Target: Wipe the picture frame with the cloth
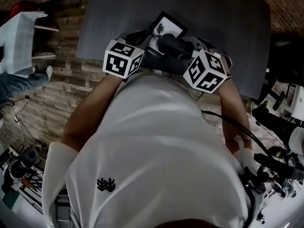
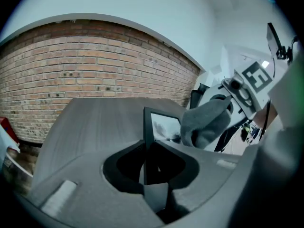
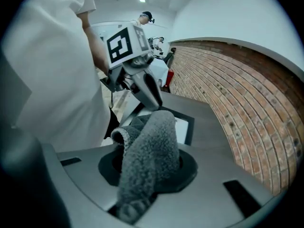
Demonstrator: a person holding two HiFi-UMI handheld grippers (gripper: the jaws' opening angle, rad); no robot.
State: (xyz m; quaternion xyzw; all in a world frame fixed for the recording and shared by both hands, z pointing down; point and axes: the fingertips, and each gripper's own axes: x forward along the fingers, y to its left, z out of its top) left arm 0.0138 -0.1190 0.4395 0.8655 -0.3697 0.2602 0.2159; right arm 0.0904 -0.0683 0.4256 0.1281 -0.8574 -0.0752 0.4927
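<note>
A black picture frame [image 1: 166, 26] with a pale picture is held above the grey table [image 1: 218, 18]. My left gripper [image 1: 147, 38] is shut on the frame's edge; in the left gripper view the frame [image 2: 156, 132] stands upright between the jaws. My right gripper [image 1: 173, 44] is shut on a grey fluffy cloth [image 3: 149, 156], which lies against the frame's glass [image 3: 183, 127]. The cloth [image 2: 206, 120] also shows at the frame's right side in the left gripper view. Both grippers sit close together just in front of the person's chest.
A brick wall [image 2: 95, 70] runs behind the table. Equipment and cables [image 1: 270, 170] crowd the floor at the right. A white shelf [image 1: 28, 37] and a person's legs are at the far left. Other people stand in the background of the right gripper view.
</note>
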